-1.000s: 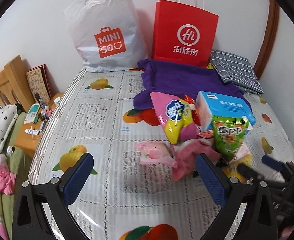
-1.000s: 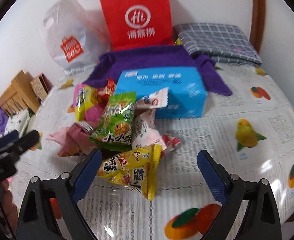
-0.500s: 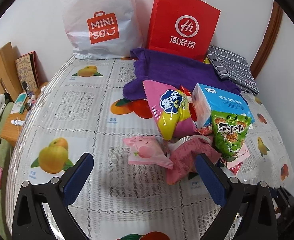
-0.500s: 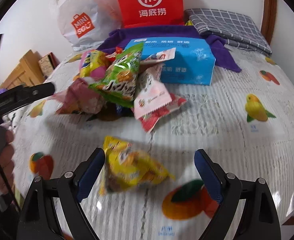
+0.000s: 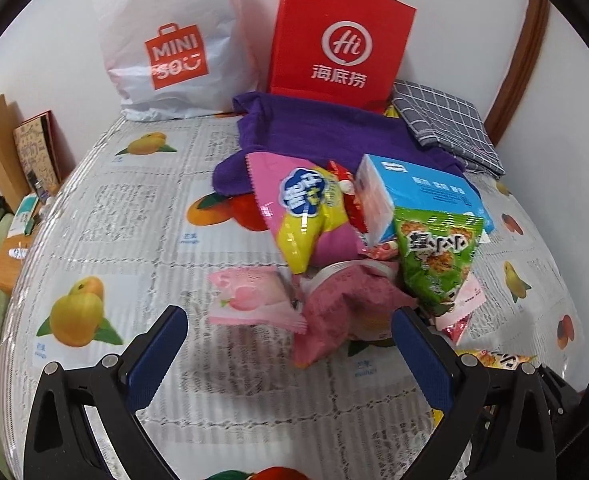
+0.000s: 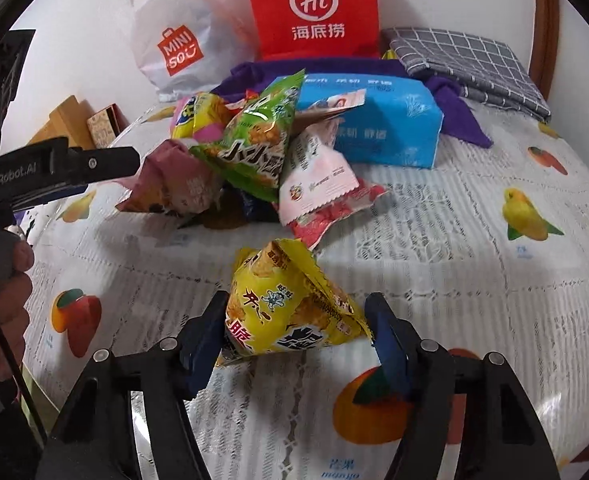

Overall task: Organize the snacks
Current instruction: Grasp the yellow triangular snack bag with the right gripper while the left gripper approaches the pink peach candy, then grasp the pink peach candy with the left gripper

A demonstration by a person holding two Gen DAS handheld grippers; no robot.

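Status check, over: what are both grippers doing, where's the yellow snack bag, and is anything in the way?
Right gripper closing around yellow snack bag, set apart from snack pile. Left gripper open, empty, near pink packet. Nothing in the way.

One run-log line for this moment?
right gripper: closing around yellow snack bag | left gripper: open, empty, near pile | pink peach packet: on table

Dark wrapper (image 6: pixel 250 204) buried under snack pile (print unreadable), red bag (image 6: pixel 314 8) top cropped
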